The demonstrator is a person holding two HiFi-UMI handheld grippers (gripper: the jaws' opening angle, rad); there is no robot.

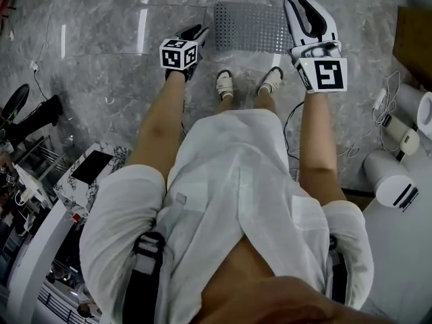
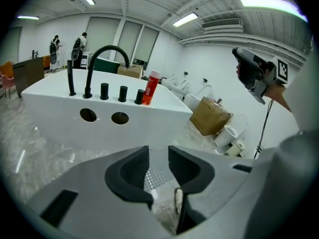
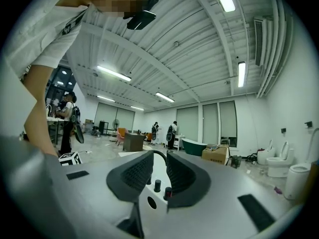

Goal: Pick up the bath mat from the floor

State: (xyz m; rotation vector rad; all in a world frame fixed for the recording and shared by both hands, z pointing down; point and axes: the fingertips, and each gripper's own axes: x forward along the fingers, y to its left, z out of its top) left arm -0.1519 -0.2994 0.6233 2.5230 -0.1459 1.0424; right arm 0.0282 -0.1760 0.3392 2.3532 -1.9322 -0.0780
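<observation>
Here, the left gripper has its jaws parted with a narrow gap between the dark pads, and nothing is clamped in them. It tilts downward, and in the left gripper view the dotted surface of the bath mat shows through that gap, lower down and not pressed by either pad. The right gripper is likewise parted and empty. Its own view looks level across the room, with only the black faucet and the knobs of the white bathtub showing between the pads.

The mat lies flat on the grey marble floor at the foot of the tub, just ahead of the person's two sandalled feet. In the head view it sits between the two grippers — the left one near its left edge, the right one just off its right edge.

Further out, a red bottle stands on the tub rim beside the knobs. A cardboard box sits on the floor to the right of the tub. White rolls lie by the person's right side.
</observation>
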